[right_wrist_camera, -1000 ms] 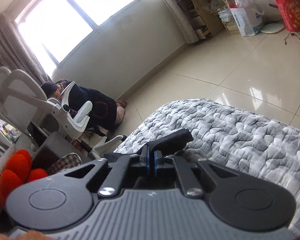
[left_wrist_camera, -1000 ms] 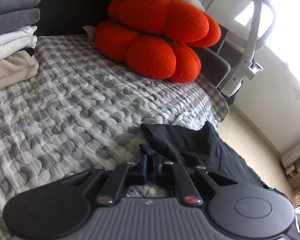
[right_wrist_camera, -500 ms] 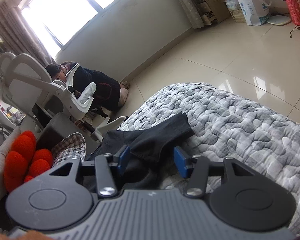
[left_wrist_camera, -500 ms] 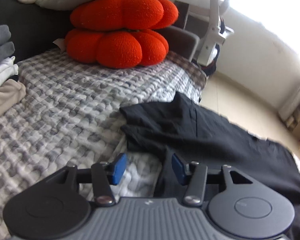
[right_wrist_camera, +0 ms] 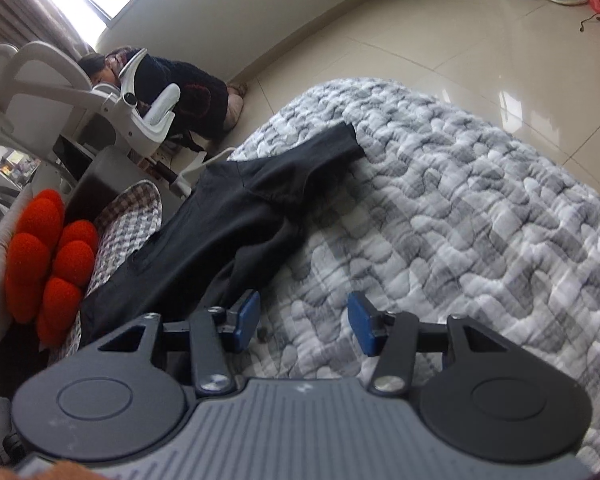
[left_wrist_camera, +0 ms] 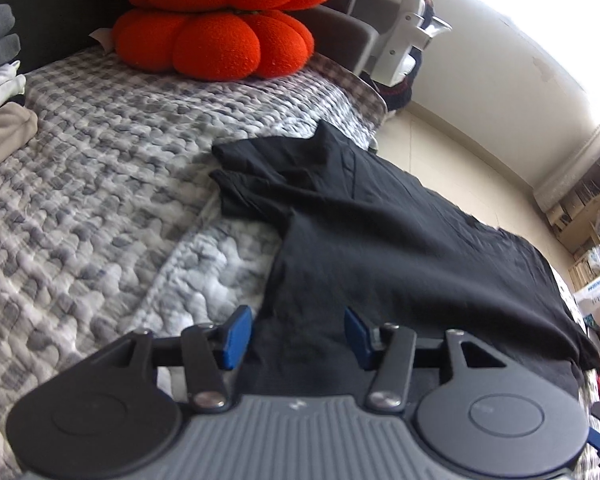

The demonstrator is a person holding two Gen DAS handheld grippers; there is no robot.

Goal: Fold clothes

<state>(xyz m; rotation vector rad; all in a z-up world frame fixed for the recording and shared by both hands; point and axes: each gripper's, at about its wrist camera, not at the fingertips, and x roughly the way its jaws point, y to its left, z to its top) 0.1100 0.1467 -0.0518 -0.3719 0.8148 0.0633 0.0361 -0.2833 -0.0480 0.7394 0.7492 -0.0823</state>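
Covering the whole bed, a quilted grey-and-white checked bedspread, puffy and pebbled, giving a soft, wide surface for laying clothes out flat. Lying spread across its near edge, a black T-shirt of thin, limp knit: body mostly flattened, one short sleeve bunching in folds toward the middle of the bed, the other sleeve reaching out flat over the quilt in the right wrist view; probably being laid out ahead of a first fold, none showing yet. Sitting at the head of the bed, clear of the work area, two stacked orange pumpkin-shaped cushions, lobed and nubbly. Resting at the far left edge, a pile of folded garments in grey, white and beige, likely finished pieces. Hovering over the shirt's lower body, the left gripper, blue pads standing about half apart, gripping nothing. Hanging just beside the shirt's edge over bare quilt, the right gripper, likewise half apart and gripping nothing.
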